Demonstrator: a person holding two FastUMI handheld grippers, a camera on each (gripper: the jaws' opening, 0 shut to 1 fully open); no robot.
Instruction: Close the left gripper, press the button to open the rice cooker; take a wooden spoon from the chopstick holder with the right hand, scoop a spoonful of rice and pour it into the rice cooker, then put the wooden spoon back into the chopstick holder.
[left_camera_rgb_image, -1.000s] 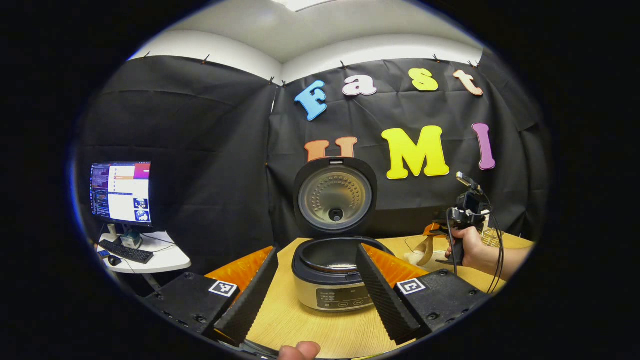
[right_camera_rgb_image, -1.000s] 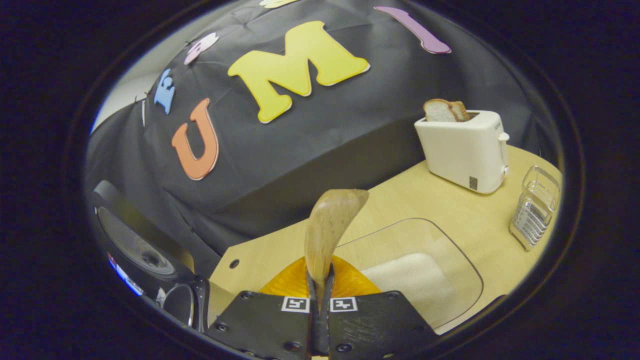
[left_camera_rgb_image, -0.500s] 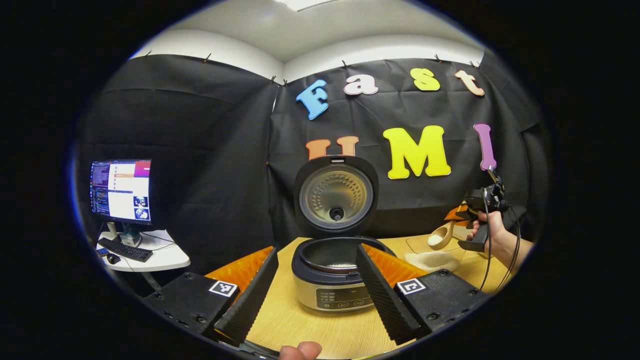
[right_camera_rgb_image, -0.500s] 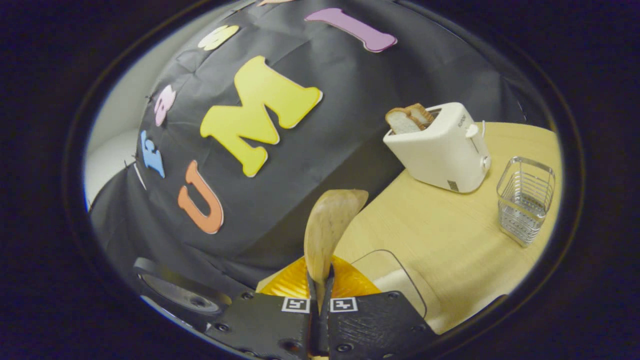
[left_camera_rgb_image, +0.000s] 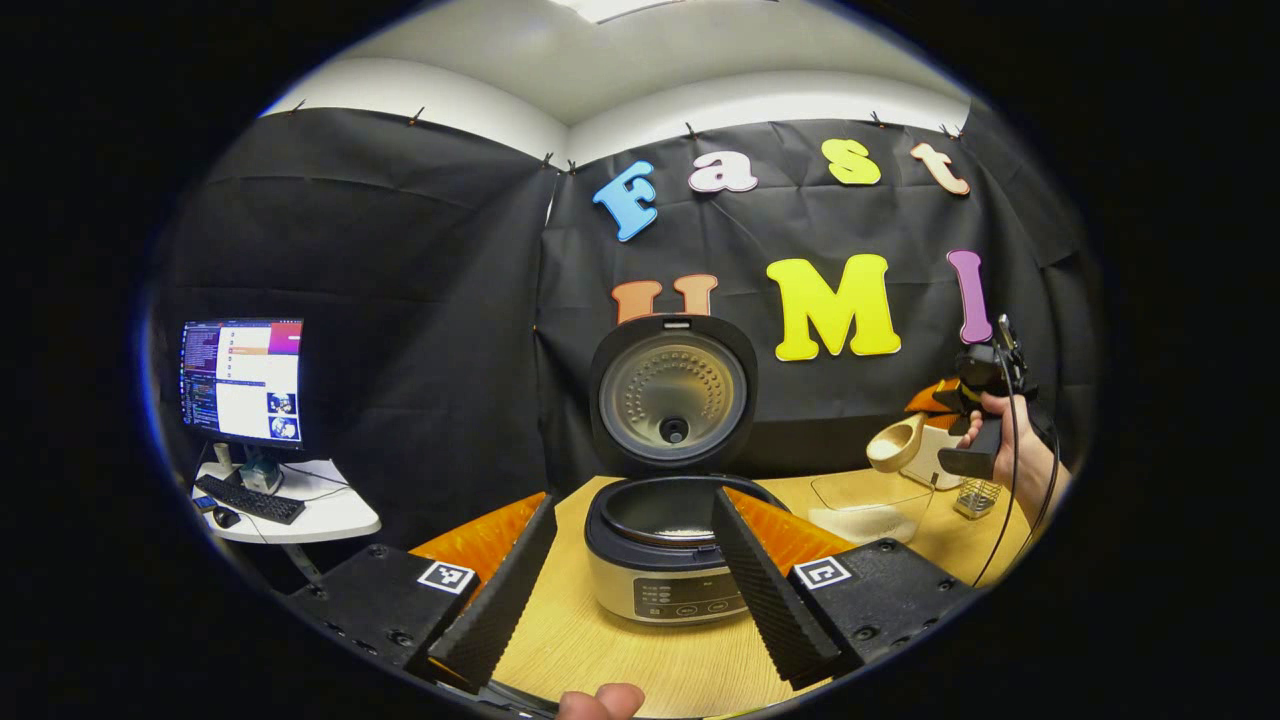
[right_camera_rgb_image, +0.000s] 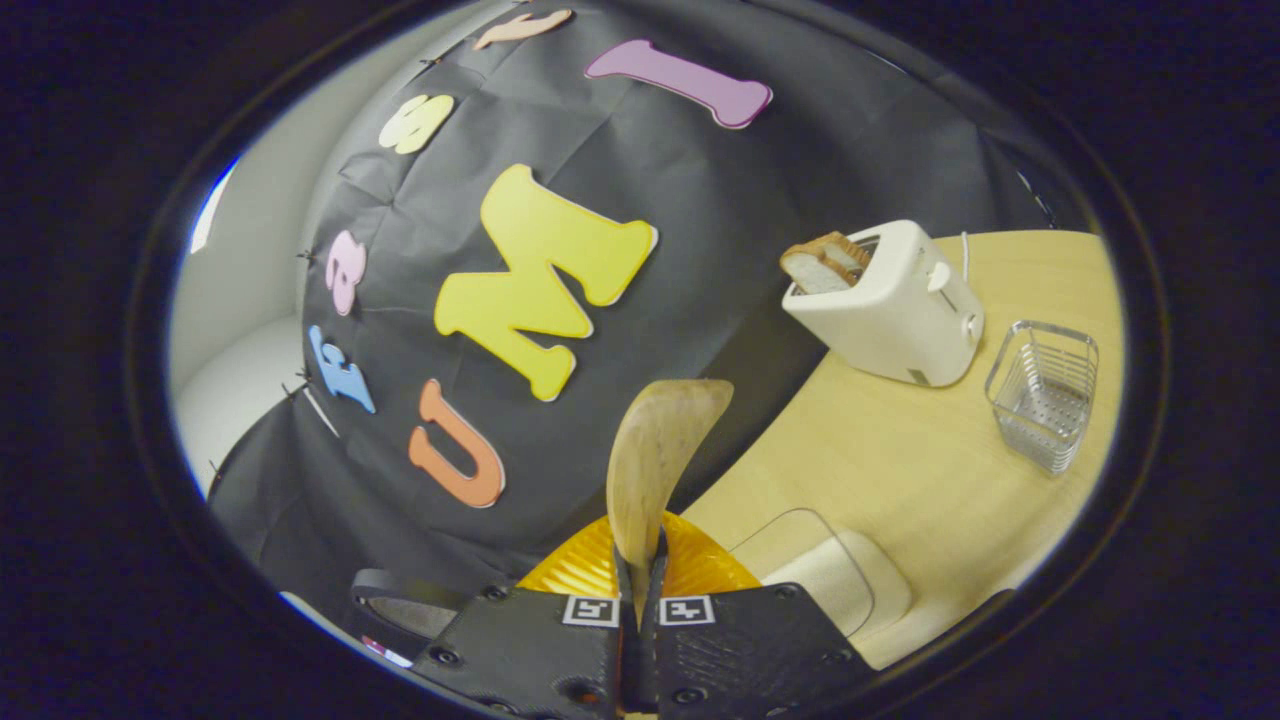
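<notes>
the wooden spoon (right_camera_rgb_image: 655, 460) is pale, grainy wood with a deep rounded bowl; in the left gripper view (left_camera_rgb_image: 896, 442) its bowl faces up and toward the rice cooker, whether rice sits in it cannot be told. the right gripper (right_camera_rgb_image: 640, 600) is clenched on the spoon's handle, both fingers pressing it, the bowl sticking out straight ahead of the fingertips. in the left gripper view a hand (left_camera_rgb_image: 1010, 440) holds that gripper in the air above the table's (left_camera_rgb_image: 660, 660) right side, over the glass container (left_camera_rgb_image: 868, 505).

the rice cooker (left_camera_rgb_image: 665, 555) stands near the table's front edge, its lid (left_camera_rgb_image: 672, 395) raised upright, a little rice visible at the bottom of the inner pot. the left gripper (left_camera_rgb_image: 625, 585) is released, its fingers spread wide to either side of the cooker and not touching it.

the glass container holds a bed of white rice (right_camera_rgb_image: 830, 590). a wire chopstick holder (right_camera_rgb_image: 1045, 395) stands toward the table's right edge, beside a white toaster (right_camera_rgb_image: 895, 305) with bread (right_camera_rgb_image: 822, 265) in its slots.
</notes>
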